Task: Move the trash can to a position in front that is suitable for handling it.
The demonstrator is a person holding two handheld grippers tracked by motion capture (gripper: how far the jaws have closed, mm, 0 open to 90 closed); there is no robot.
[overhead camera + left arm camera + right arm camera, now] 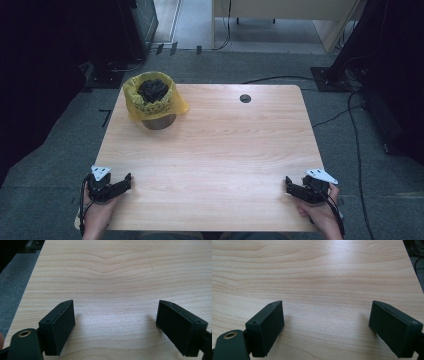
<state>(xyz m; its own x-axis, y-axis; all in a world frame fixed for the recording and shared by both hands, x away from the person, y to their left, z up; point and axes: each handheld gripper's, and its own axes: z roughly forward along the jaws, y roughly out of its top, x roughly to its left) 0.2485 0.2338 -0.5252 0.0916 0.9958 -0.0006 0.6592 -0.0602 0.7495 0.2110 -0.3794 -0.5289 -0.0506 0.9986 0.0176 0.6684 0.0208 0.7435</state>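
A small metal bin (158, 121) lined with a yellow bag (150, 104) stands at the far left of the wooden table (210, 150); dark crumpled stuff (153, 90) fills its top. My left gripper (127, 181) rests at the near left corner, held by a hand, jaws wide apart. In the left gripper view the left gripper (116, 325) has only bare wood between its pads. My right gripper (288, 184) sits at the near right corner, also open. The right gripper view shows the right gripper (327, 326) over bare wood.
A round cable hole (245, 98) lies near the table's far edge. Cables (350, 107) run over the grey floor at the right. Dark equipment stands at the left and right, and a light wooden desk (280, 12) beyond.
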